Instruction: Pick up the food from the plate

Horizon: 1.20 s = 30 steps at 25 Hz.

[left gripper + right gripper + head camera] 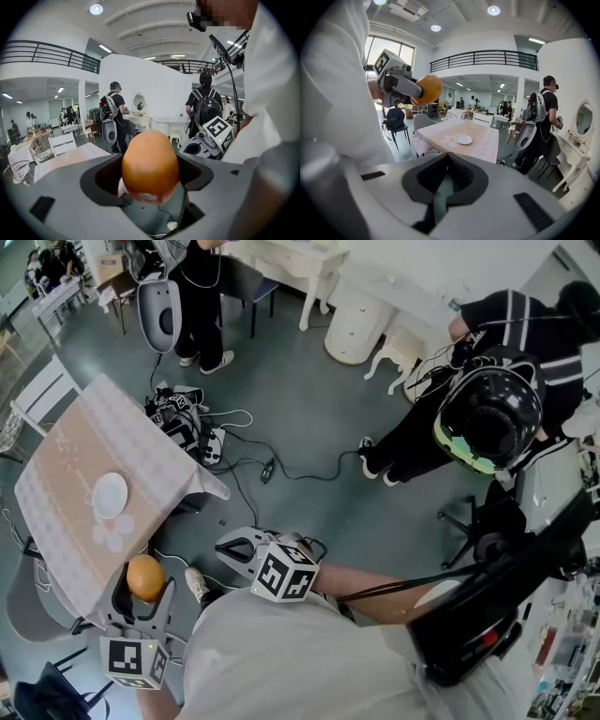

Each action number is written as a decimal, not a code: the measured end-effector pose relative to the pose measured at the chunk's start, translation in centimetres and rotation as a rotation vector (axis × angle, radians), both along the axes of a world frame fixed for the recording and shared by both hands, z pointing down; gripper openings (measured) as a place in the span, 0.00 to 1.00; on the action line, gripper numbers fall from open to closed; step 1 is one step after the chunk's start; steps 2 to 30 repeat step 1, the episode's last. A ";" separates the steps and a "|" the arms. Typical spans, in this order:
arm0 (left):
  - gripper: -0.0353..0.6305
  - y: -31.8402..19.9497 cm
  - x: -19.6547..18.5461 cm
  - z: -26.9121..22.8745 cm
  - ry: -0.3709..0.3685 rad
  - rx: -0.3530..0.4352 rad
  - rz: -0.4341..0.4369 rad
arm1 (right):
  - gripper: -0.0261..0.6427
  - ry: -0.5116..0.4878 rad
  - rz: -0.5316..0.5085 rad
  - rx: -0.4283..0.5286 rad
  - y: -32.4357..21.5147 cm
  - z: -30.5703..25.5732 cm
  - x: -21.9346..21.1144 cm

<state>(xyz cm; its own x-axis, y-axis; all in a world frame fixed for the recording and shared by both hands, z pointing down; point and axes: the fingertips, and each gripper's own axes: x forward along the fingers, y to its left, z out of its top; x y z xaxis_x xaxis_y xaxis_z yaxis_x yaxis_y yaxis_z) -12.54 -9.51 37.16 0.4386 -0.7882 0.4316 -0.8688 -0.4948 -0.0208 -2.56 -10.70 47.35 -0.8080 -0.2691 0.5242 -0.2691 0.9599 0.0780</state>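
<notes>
An orange, round piece of food is held off the table, past its near corner, with my left gripper shut on it. In the left gripper view the orange food fills the gap between the grey jaws. The white plate lies bare on the pale tablecloth of the table. My right gripper hangs over the floor to the right of the table, shut, with nothing between its jaws. From the right gripper view the plate shows beyond it.
Black cables and gear lie on the grey floor beside the table. A person with a backpack and helmet stands at the right, another at the back by a white dresser. A white chair stands by the table's far side.
</notes>
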 end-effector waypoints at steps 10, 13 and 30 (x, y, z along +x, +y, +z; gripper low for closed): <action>0.59 0.0 -0.2 0.1 -0.002 -0.001 0.001 | 0.06 0.000 -0.002 0.000 0.0 0.0 -0.2; 0.59 0.0 -0.2 0.1 -0.002 -0.001 0.001 | 0.06 0.000 -0.002 0.000 0.0 0.0 -0.2; 0.59 0.0 -0.2 0.1 -0.002 -0.001 0.001 | 0.06 0.000 -0.002 0.000 0.0 0.0 -0.2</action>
